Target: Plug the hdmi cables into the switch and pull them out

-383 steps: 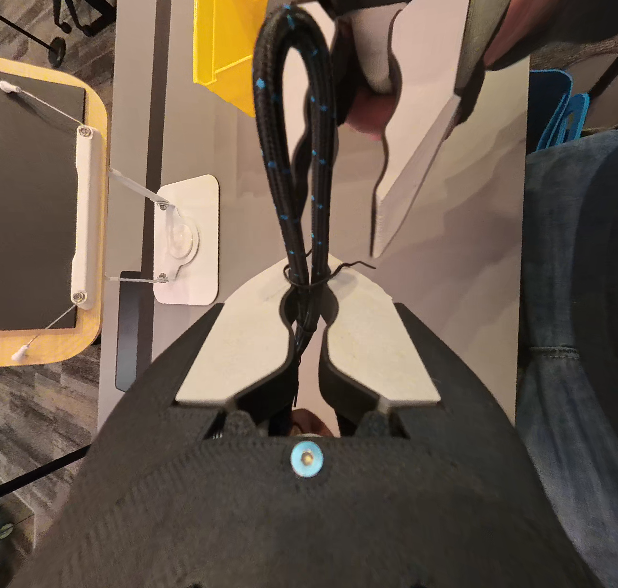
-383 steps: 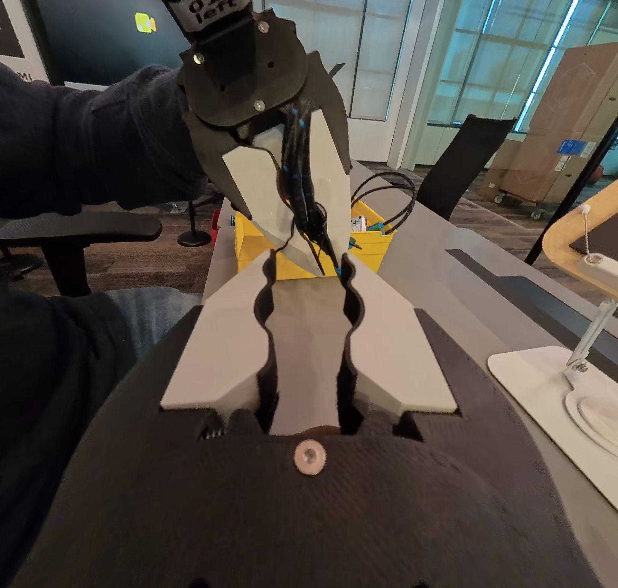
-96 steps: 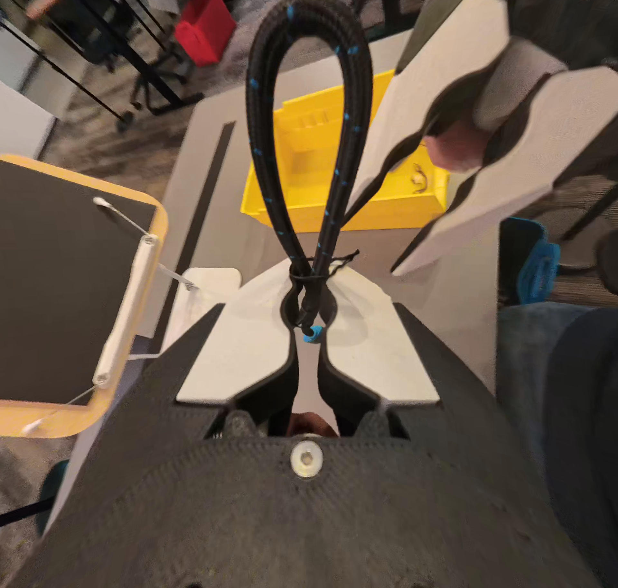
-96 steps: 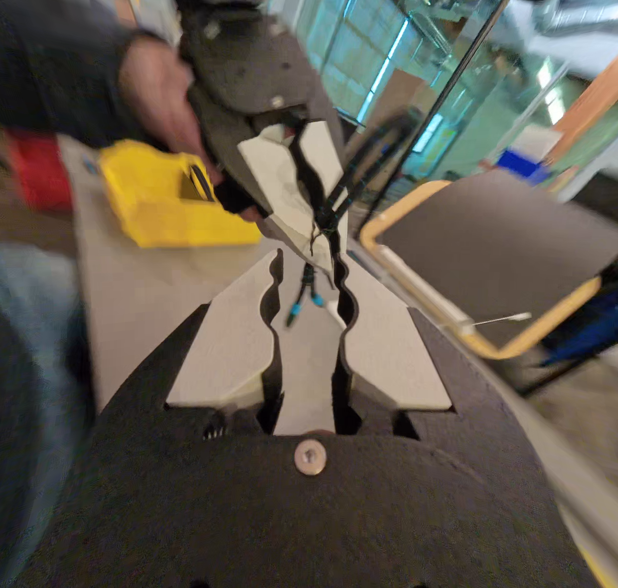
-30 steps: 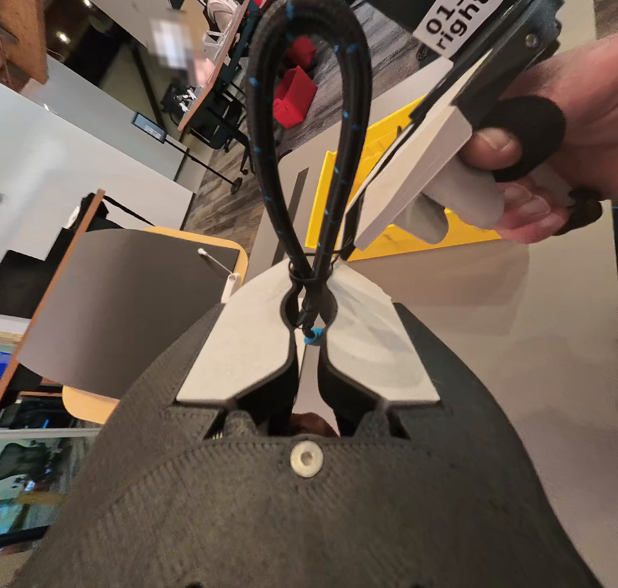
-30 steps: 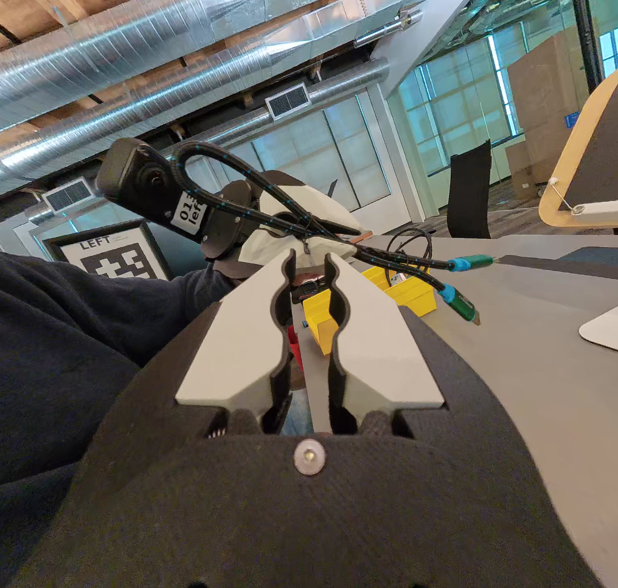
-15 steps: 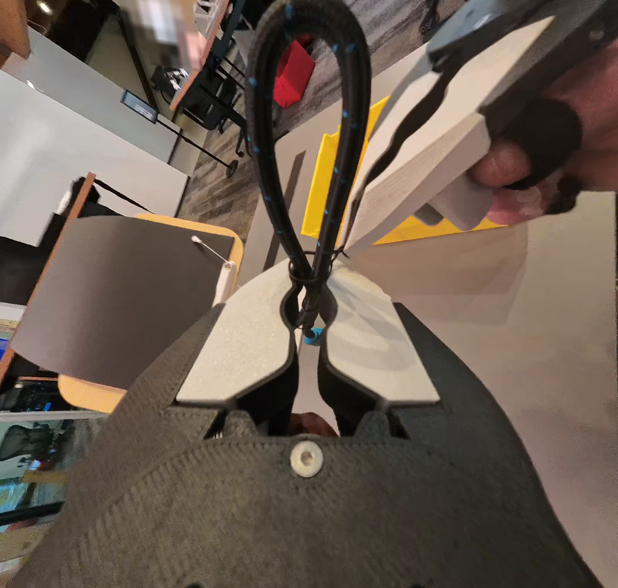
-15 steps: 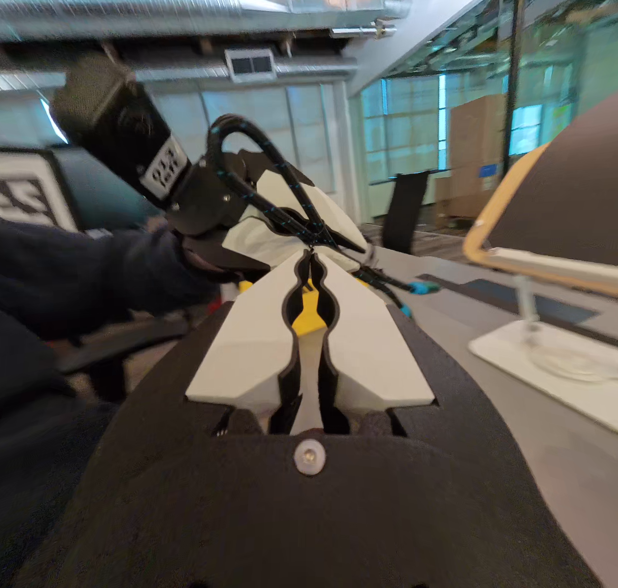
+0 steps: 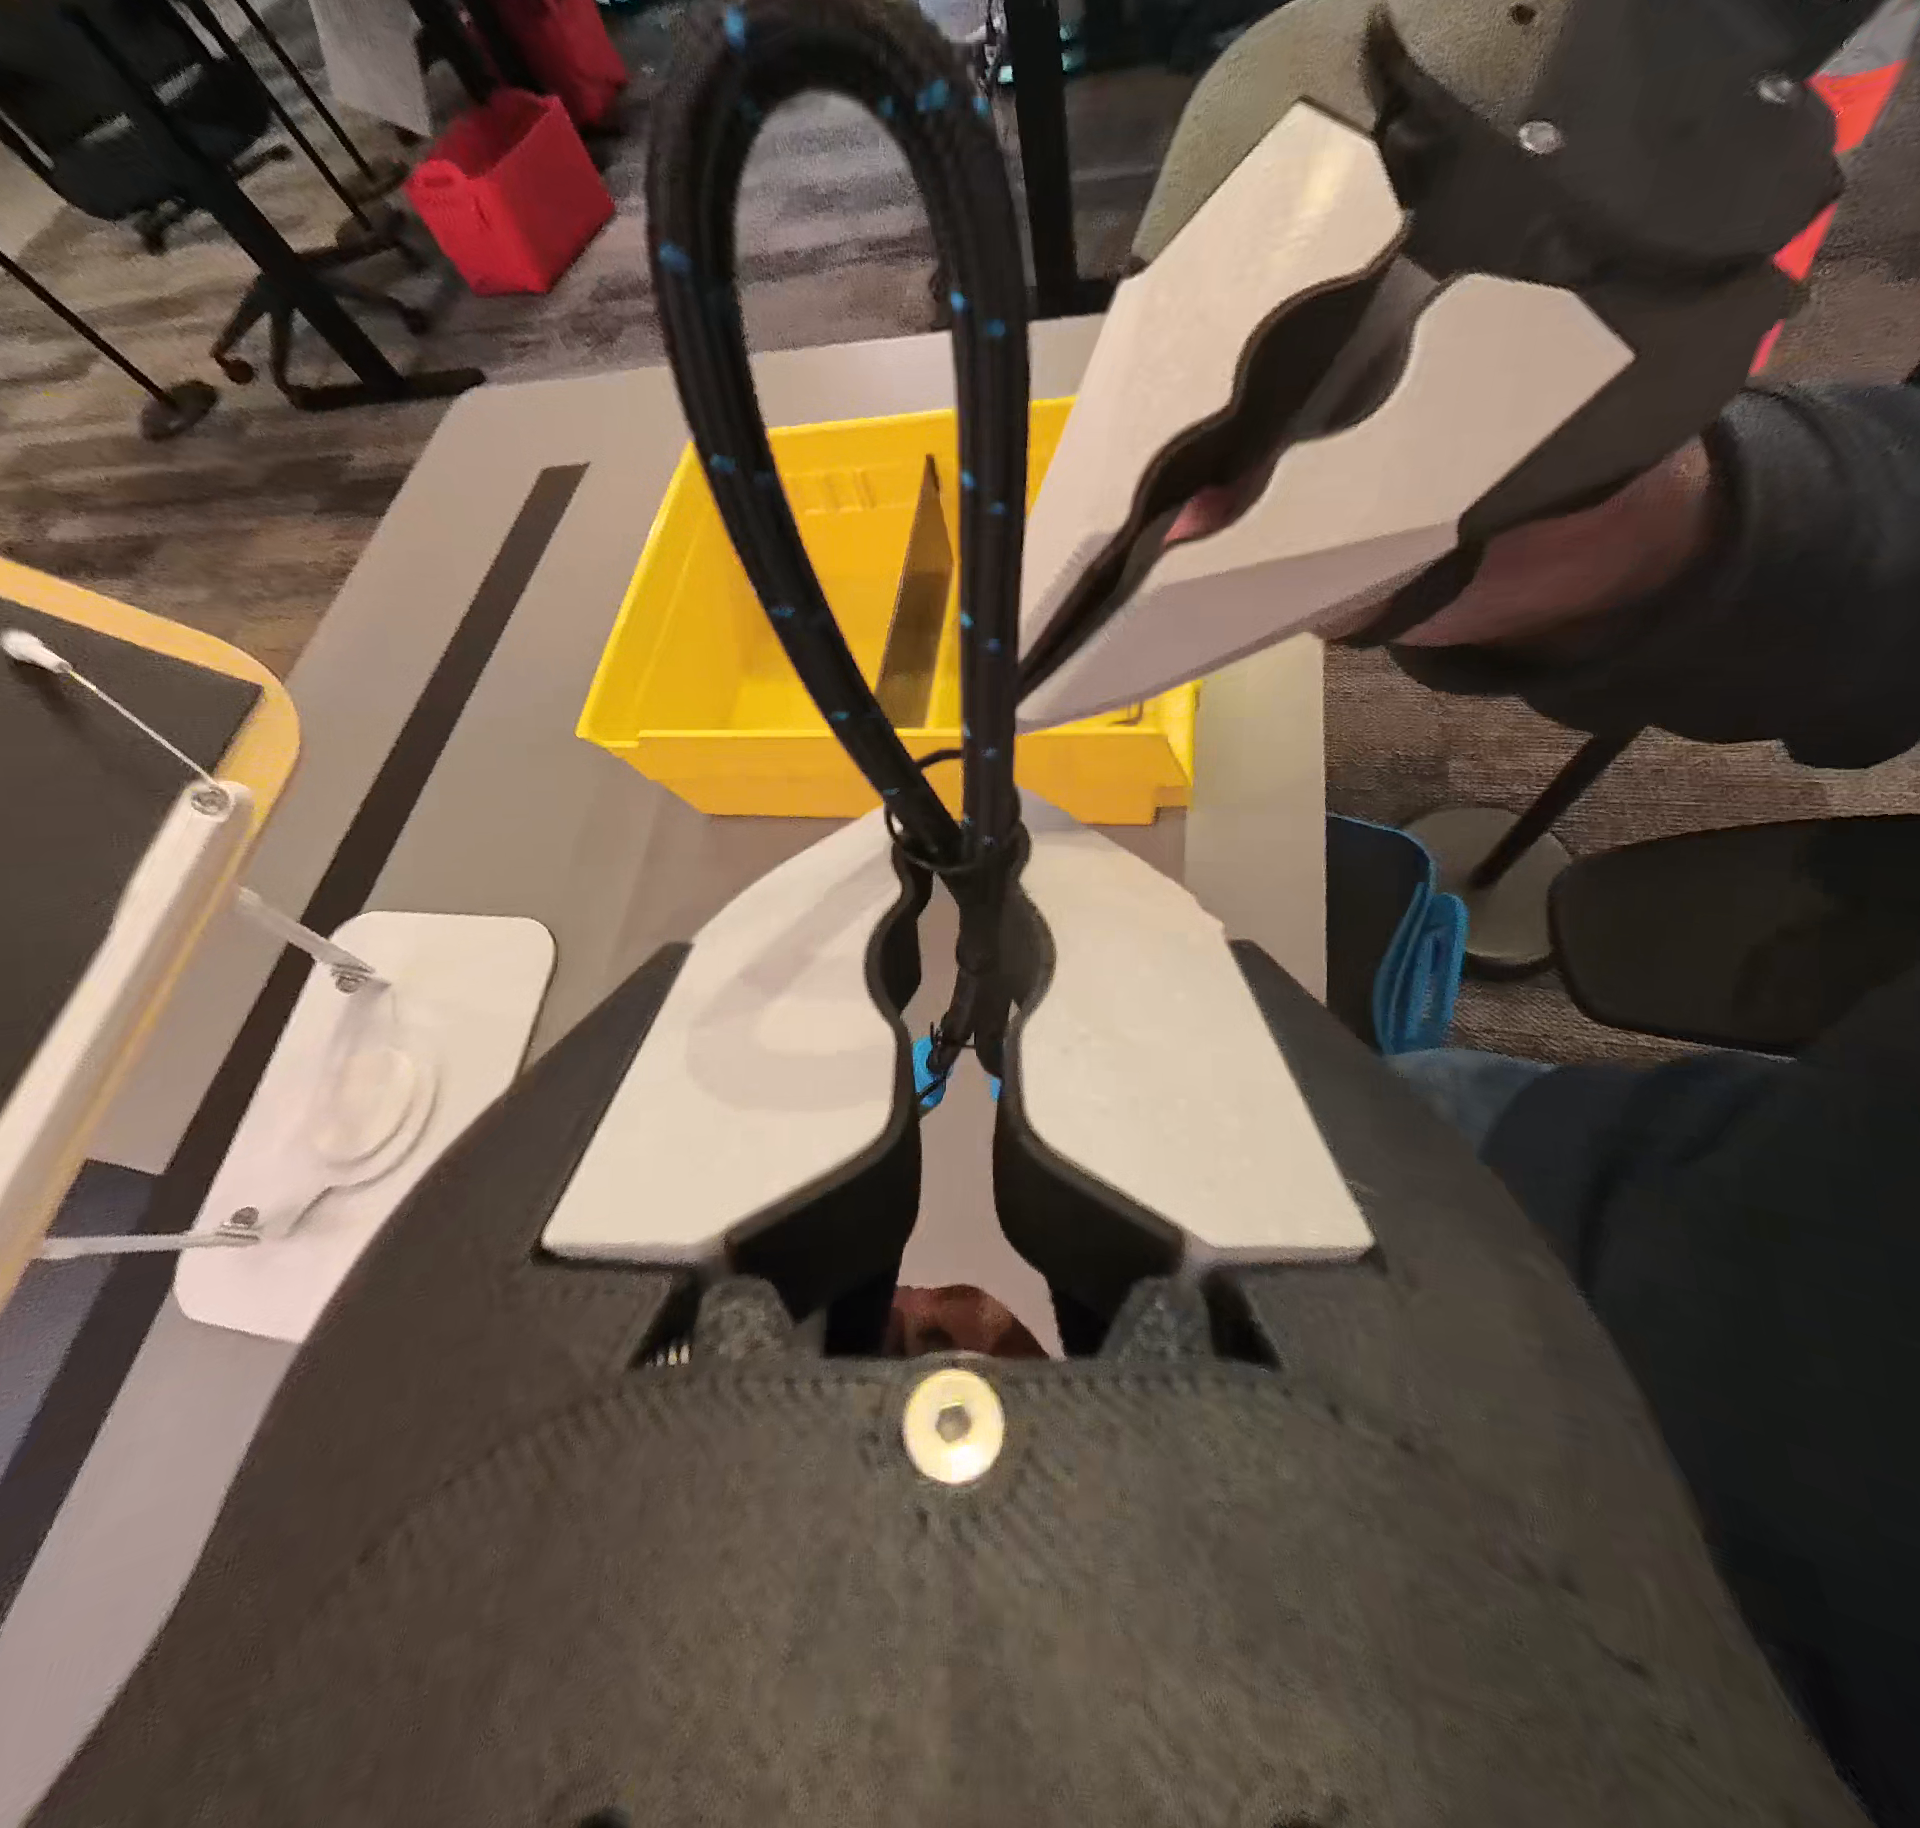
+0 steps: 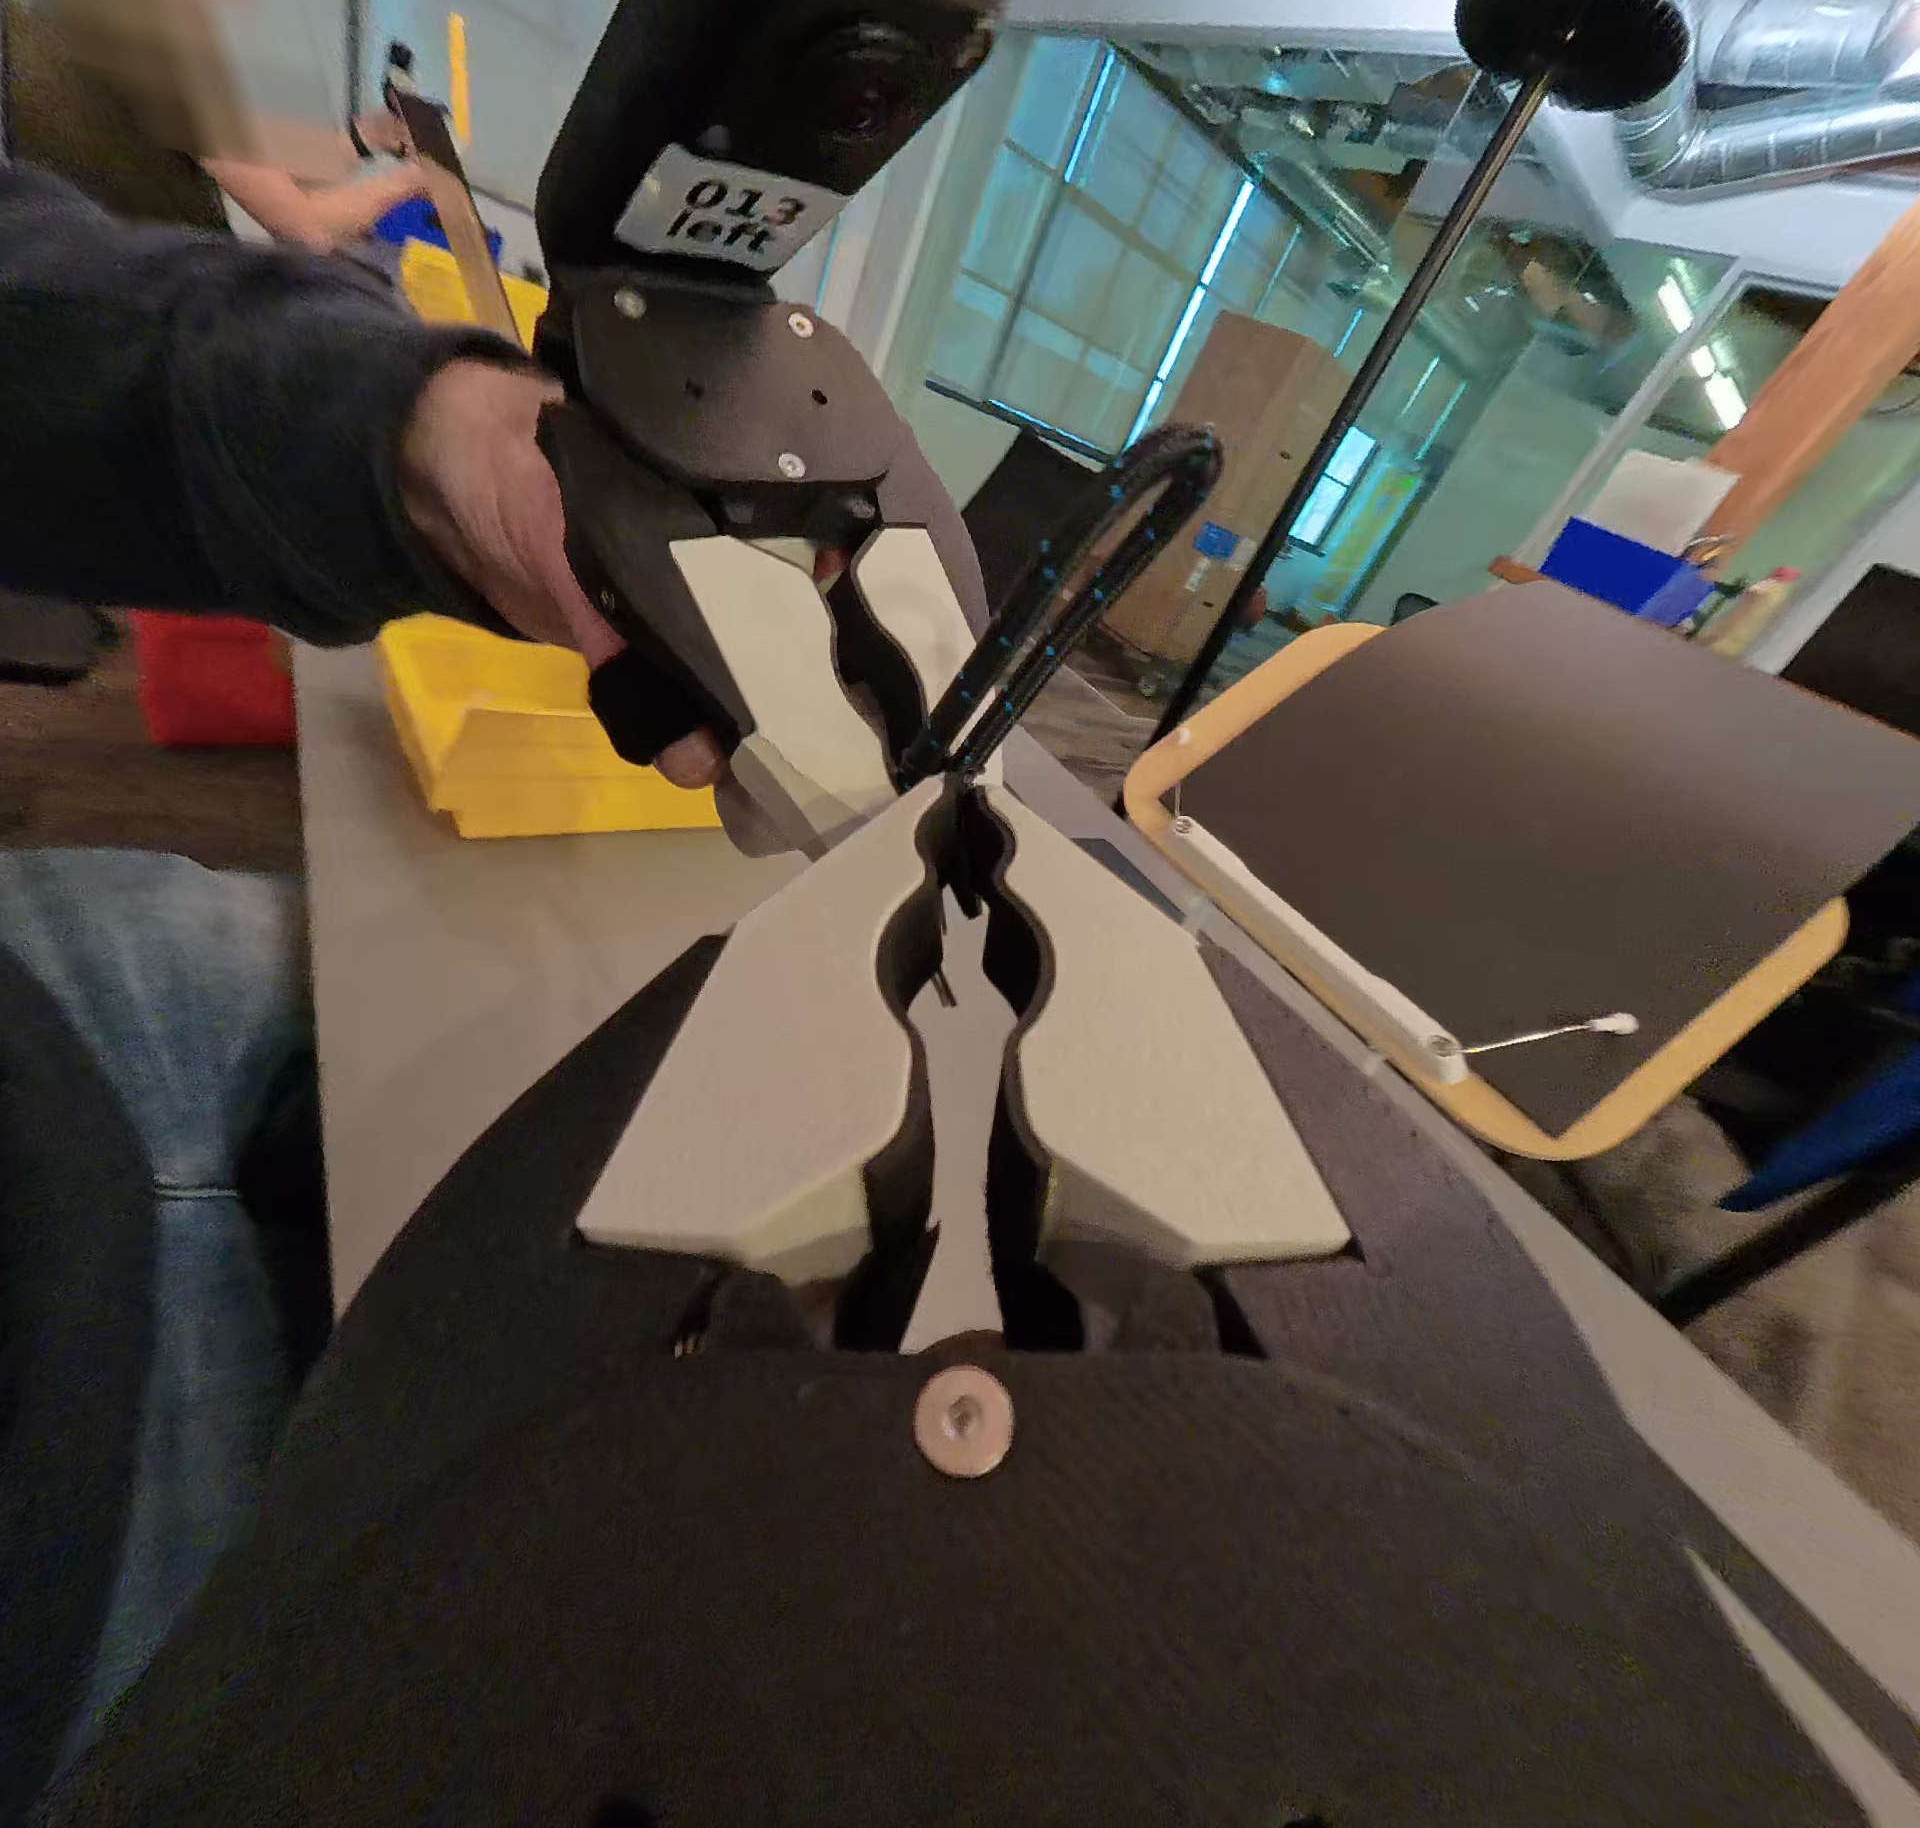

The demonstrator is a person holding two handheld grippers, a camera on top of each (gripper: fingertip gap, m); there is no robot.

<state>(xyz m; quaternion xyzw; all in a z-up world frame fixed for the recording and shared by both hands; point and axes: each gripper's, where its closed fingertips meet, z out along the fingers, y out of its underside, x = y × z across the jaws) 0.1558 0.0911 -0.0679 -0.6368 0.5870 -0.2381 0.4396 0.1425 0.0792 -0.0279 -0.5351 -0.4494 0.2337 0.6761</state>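
Two handheld grippers meet above a grey table (image 9: 1252,739). The left gripper (image 9: 958,869) points forward, its jaws pressed on the tied neck of a bundled black HDMI cable (image 9: 691,324) with blue flecks; the cable's loop rises upright beyond the fingertips, and blue plug ends peek out between the jaws nearer the camera. The right gripper (image 9: 1029,698) reaches in from the far right, tilted down, a sleeved hand (image 9: 1558,573) behind it; its tips nip a thin black tie at the bundle's neck. On the far side of the table sits a yellow bin (image 9: 727,635) with a divider; its visible compartments look empty. No switch is in view.
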